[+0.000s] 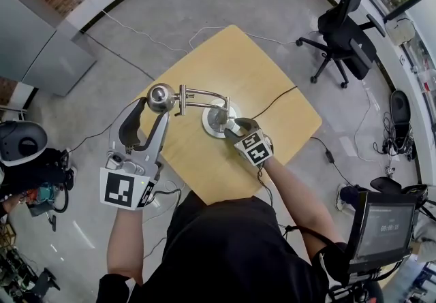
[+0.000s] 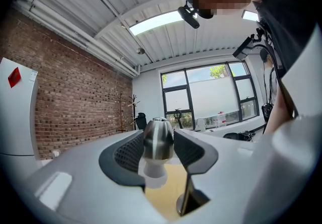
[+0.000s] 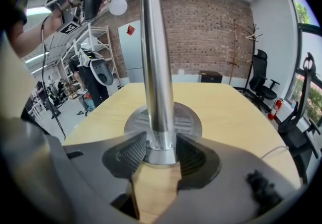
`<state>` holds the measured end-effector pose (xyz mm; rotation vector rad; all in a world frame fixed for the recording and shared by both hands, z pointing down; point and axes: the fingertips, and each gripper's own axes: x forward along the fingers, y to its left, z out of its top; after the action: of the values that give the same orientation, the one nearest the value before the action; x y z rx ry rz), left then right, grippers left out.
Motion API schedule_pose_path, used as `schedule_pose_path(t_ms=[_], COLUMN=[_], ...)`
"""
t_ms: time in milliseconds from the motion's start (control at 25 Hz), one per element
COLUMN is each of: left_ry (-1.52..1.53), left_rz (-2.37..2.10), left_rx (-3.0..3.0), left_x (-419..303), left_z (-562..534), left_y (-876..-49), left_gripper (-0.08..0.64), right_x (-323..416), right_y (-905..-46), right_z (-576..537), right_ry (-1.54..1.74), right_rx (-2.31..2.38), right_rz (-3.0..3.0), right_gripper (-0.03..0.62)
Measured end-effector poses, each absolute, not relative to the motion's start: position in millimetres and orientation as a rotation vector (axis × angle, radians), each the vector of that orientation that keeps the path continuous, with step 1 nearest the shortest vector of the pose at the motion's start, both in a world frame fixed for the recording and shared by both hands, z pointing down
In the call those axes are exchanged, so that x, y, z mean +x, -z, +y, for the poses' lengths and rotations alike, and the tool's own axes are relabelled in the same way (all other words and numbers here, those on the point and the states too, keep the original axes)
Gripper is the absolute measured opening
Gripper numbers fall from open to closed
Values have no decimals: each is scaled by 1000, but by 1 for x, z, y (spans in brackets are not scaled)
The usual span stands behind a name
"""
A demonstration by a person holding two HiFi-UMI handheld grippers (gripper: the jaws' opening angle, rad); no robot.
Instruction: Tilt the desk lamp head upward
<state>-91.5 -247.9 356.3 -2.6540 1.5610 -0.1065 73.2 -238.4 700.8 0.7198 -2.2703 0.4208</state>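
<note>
**Wooden table, desk lamp gripped at head and at stem**

Pale wood tabletop [image 1: 272,84] on a grey floor, brick wall [image 2: 75,102] off to one side.

Ribbed pads [image 2: 128,152] of the left gripper [image 2: 158,148] drawn in partway and pressed on both flanks of the brushed-metal lamp head [image 2: 158,137]. White bulb [image 2: 155,173] sticking out below the pads, toward the camera. From the head view, left gripper [image 1: 153,108] held out level, with the lamp head [image 1: 161,96] caught at its fingertips, raised over the table's left corner.

Pads [image 3: 132,153] of the right gripper [image 3: 161,155] closed narrow on the foot of the upright chrome stem [image 3: 157,67], stem filling the gap, just above the round base [image 3: 188,122]. From the head view, right gripper [image 1: 230,133] angled down at that base [image 1: 208,129], near the middle of the table.

Twin-rod arm [image 1: 201,96] running level from the stem top across to the head. Black cable [image 1: 276,99] trailing from the base toward the table's right edge. Office chair [image 1: 340,29] well apart, beyond the far right corner.
</note>
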Motion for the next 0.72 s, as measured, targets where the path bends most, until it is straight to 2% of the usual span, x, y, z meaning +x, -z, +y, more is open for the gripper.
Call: schedule_pose_path(t_ms=[280,480,520,560,720], left_ry=[109,104,104,104,93], left_rz=[1553,1554,1553,1550,1540], left_rx=[-2656,-2656,-2656,-2657,-2663], left_x=[-91,-90,-89,-89,-87], left_z=[-254,-259,-261,-262,-264], left_y=[-352,-358,-358,-357,-350], left_gripper=[192,186,186,184,179], right_x=[69,47,45,43,42], right_y=[-608,-580,-579,-579,-578], right_z=[-265,-279,-281,-282,-281], right_ry=[-282,-218,-215,-210,-206], right_rx=[805,793,798,800,791], right_rz=[-2535,-2629,-2631,-2630,-2621], right_gripper=[193,193,189,145,137])
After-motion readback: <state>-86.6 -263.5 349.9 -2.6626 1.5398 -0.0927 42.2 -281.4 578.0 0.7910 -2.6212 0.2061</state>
